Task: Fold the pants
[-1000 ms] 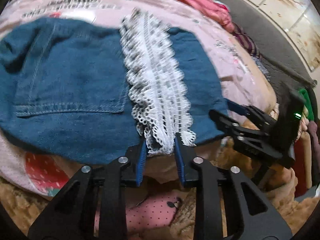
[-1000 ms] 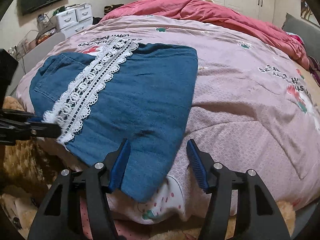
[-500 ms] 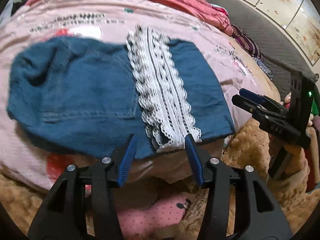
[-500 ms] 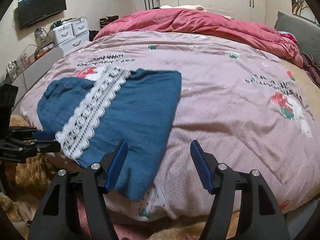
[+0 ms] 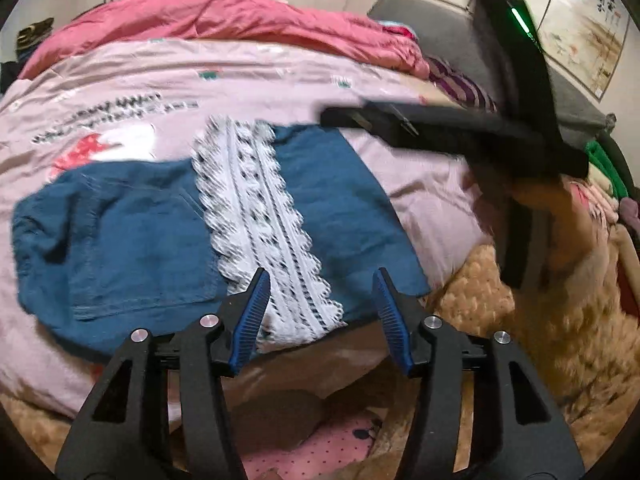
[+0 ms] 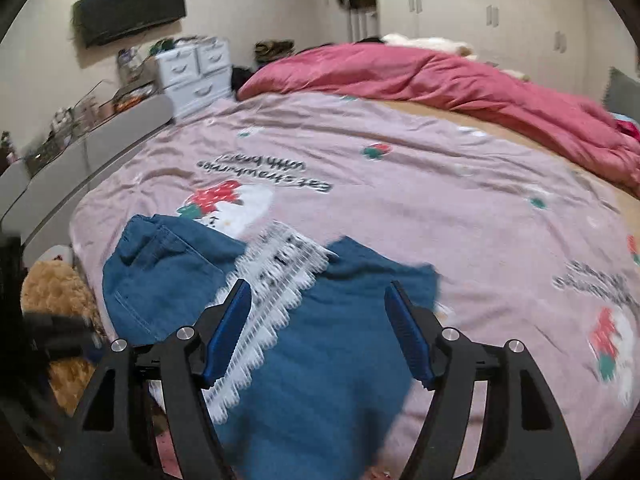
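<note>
Both the left gripper [image 5: 320, 314] and right gripper [image 6: 318, 332] had let go and backed off (jaws spread wide), leaving the folded lace-trimmed denim pants [image 5: 132, 236] on the pink bedsheet's [image 6: 420, 184] near edge, apparently finished.

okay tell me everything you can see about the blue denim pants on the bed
The pants are dark blue denim, lying flat and already folded on the pink printed bedcover near its front edge. A broad band of white lace trim runs across the fold. A stitched back pocket shows on the left part. One corner hangs a little over the bed's edge. Both the left gripper and the right gripper are open and appear clear of the cloth.
</note>
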